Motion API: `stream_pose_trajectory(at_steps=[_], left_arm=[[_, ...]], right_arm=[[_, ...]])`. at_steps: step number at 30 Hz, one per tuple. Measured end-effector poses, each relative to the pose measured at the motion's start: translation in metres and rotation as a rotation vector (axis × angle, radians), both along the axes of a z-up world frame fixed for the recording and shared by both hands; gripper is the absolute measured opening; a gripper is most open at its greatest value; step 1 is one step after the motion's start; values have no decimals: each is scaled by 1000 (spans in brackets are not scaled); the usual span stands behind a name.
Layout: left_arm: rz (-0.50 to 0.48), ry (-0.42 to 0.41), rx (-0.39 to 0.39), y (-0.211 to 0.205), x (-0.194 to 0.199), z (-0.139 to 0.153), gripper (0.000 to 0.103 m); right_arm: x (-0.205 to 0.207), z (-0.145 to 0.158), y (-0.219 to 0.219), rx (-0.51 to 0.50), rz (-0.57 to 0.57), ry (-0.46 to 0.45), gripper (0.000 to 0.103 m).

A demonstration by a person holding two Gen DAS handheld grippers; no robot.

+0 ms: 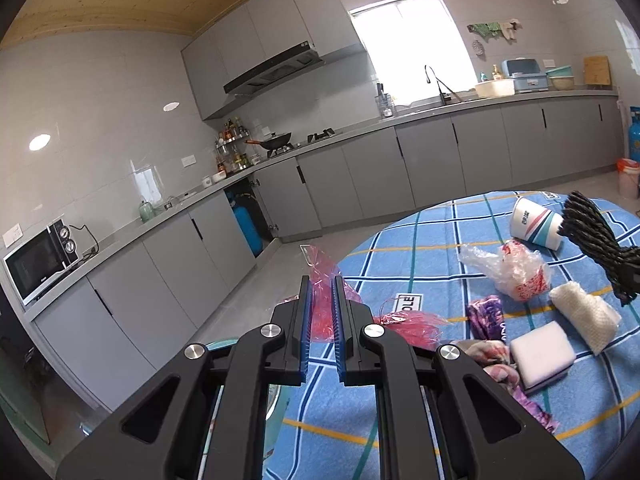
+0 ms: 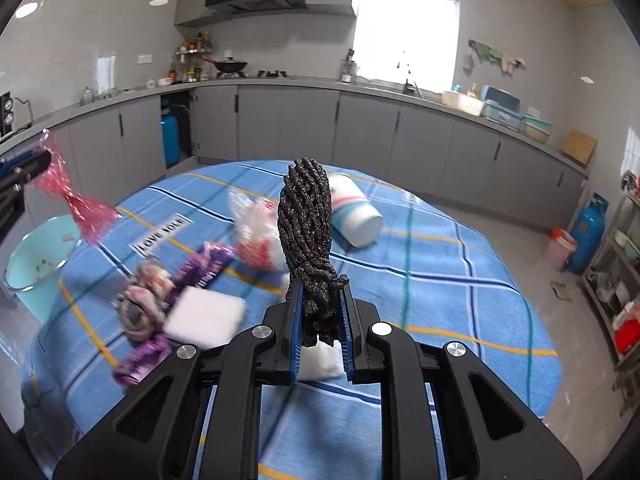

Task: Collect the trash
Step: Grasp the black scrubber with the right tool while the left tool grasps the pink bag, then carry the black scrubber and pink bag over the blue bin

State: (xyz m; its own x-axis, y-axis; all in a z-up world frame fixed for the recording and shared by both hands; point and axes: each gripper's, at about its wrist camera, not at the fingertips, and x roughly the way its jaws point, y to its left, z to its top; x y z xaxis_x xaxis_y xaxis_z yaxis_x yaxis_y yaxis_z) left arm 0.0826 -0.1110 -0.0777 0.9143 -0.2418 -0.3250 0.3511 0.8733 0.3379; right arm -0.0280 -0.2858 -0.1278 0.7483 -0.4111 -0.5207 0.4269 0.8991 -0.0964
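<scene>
The left tool is clamped on a crinkly pink cellophane wrapper, pinched at its twisted waist and held in the air beyond the edge of the surface, which wears a blue plaid cloth. Below the wrapper stands a pale turquoise bucket. The right tool is clamped on a bundle of dark knobbly cord, which stands upright above the cloth. Near the cord lie a tipped paper cup, a crumpled clear plastic bag, a white foam block, a purple foil wrapper and a white mesh wad.
</scene>
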Motion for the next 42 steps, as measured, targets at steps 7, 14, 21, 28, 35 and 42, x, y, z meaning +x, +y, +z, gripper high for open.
stream_pose_trajectory(at_steps=[7, 14, 21, 28, 35, 42], left_arm=[[40, 5, -19, 18, 8, 1, 10], [77, 7, -33, 36, 18, 2, 10], [109, 5, -44, 53, 24, 1, 10], [148, 5, -47, 73, 33, -1, 10], [192, 4, -49, 92, 41, -2, 10], [236, -12, -51, 111, 49, 1, 10]], right_arm=[[20, 9, 25, -13, 56, -7, 17], [37, 15, 44, -23, 101, -6, 17], [52, 19, 62, -32, 142, -6, 17], [65, 20, 78, -38, 180, -8, 17], [79, 24, 96, -50, 221, -11, 17], [92, 27, 114, -54, 261, -13, 17]])
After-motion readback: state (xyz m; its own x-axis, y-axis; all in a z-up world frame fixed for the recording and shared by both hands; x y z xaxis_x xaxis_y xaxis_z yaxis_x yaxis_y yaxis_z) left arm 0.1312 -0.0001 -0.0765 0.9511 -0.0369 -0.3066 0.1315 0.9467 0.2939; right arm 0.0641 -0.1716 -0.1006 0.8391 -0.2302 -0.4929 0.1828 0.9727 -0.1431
